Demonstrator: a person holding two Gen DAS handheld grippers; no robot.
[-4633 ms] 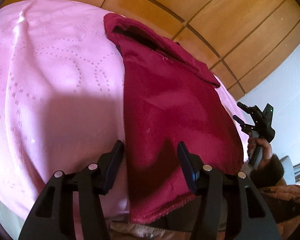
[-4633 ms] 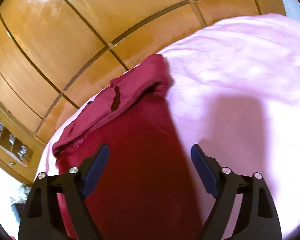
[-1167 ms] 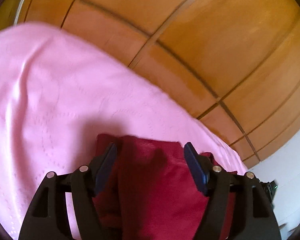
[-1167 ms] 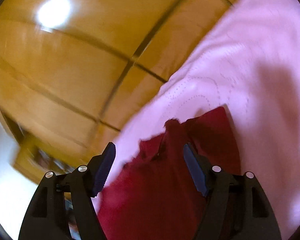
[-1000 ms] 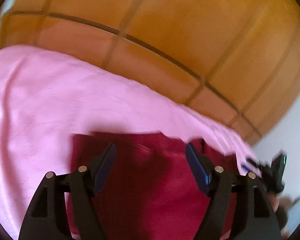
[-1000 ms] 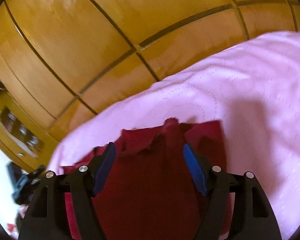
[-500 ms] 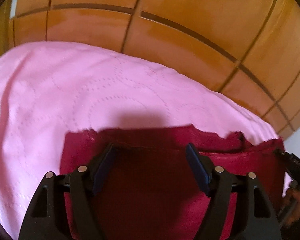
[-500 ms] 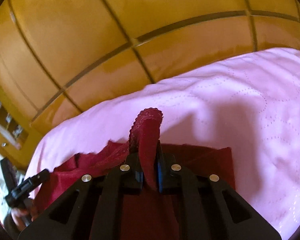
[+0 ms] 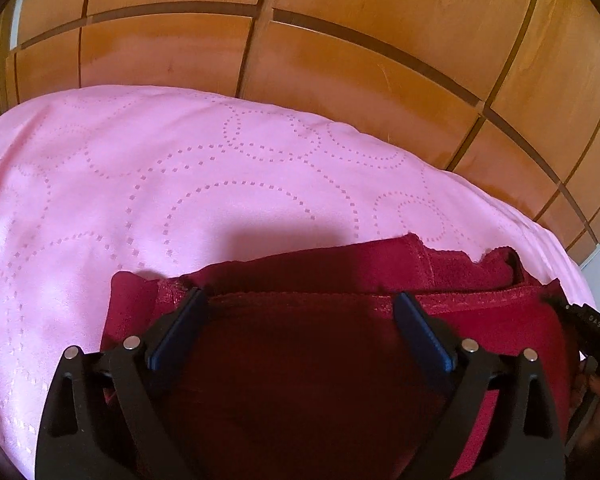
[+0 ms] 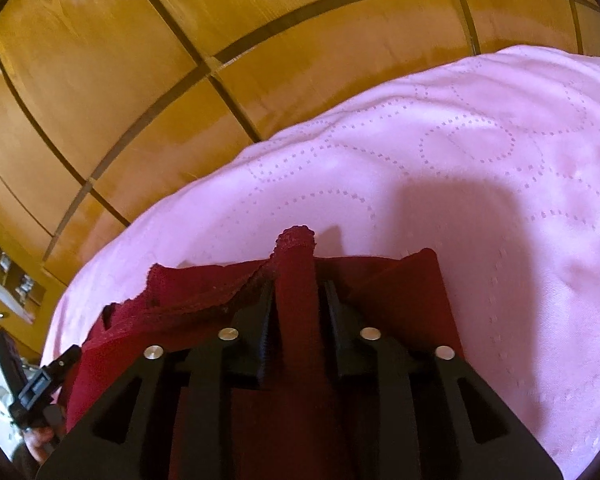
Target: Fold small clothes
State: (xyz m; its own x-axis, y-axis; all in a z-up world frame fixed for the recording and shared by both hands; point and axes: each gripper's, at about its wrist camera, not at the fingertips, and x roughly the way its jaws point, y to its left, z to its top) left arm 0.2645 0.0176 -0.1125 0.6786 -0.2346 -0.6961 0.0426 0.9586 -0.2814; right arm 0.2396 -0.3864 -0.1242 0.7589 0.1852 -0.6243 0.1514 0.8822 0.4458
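Observation:
A dark red garment (image 9: pixel 308 380) lies folded on the pink bedspread (image 9: pixel 179 180), its folded edge facing the wall. My left gripper (image 9: pixel 300 294) hovers over the fold's left part with its jaws opening wide and only flat cloth below them. In the right wrist view a raised ridge of the garment (image 10: pixel 295 264) stands between the fingers of my right gripper (image 10: pixel 298 284). Those jaws are opening and the pads look just off the cloth. Each gripper shows at the edge of the other's view: the right gripper (image 9: pixel 588 320) and the left gripper (image 10: pixel 39 384).
A wood-panelled wall (image 9: pixel 340 60) runs close behind the bed. The pink bedspread (image 10: pixel 500 200) stretches out beyond and beside the garment. A shelf with small items (image 10: pixel 3 276) sits at the far left. A hand (image 10: pixel 35 440) holds the left gripper.
The long garment has been folded over onto itself. In the last half second the right jaws parted from a tight pinch on the ridge, the left jaws widened, and both grippers sank.

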